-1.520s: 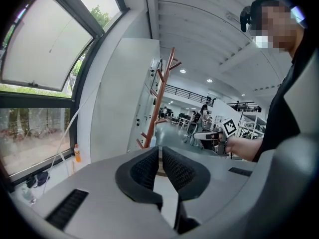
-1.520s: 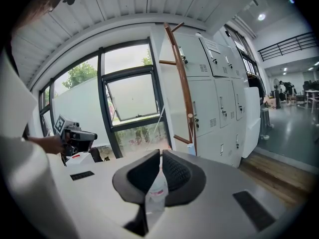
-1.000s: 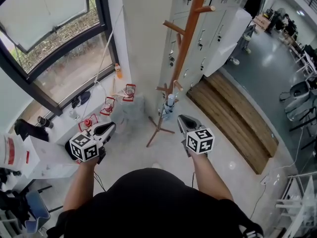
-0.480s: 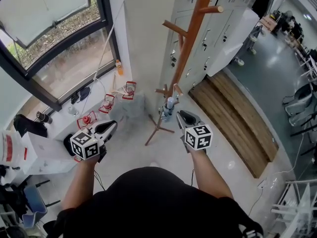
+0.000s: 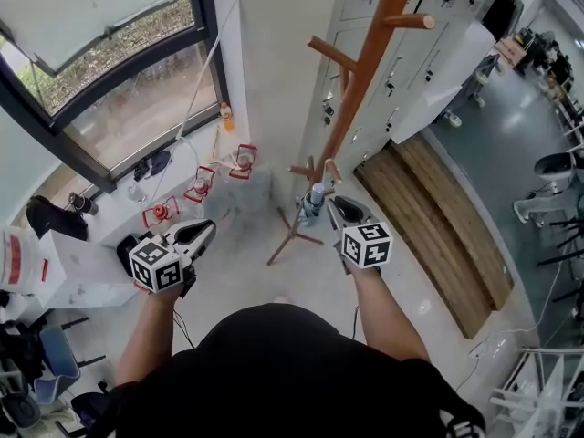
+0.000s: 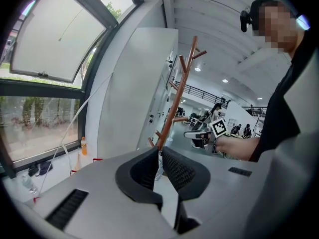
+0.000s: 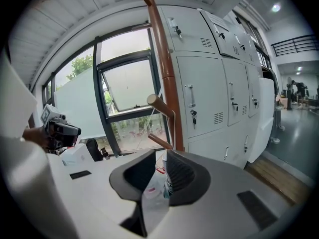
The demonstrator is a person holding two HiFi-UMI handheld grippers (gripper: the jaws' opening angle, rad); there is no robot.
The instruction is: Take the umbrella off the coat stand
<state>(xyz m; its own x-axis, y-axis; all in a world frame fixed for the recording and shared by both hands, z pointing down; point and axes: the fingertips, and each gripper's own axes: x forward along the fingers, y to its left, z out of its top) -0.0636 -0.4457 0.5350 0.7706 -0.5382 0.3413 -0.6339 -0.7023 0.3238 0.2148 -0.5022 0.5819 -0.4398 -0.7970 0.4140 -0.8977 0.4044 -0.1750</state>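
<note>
A tall brown wooden coat stand (image 5: 360,80) rises in front of me. A folded pale umbrella (image 5: 313,199) hangs from one of its low pegs. My right gripper (image 5: 338,211) is just right of the umbrella, and its jaws are opening. Through their gap in the right gripper view (image 7: 161,156) the umbrella (image 7: 160,182) shows just ahead, and the pads do not press on it. My left gripper (image 5: 197,234) is held out to the left, well away from the stand (image 6: 174,108). Its tips (image 6: 160,152) nearly meet, with nothing between them.
White lockers (image 5: 401,53) stand behind the coat stand, with a low wooden platform (image 5: 438,217) at their foot. Large windows (image 5: 109,80) fill the left wall. Small red-framed items (image 5: 201,190) and an orange bottle (image 5: 224,115) sit below them. White boxes (image 5: 55,272) lie at far left.
Both hands have moved forward toward the stand. My right gripper has come up beside the umbrella and its jaws have spread wider.
</note>
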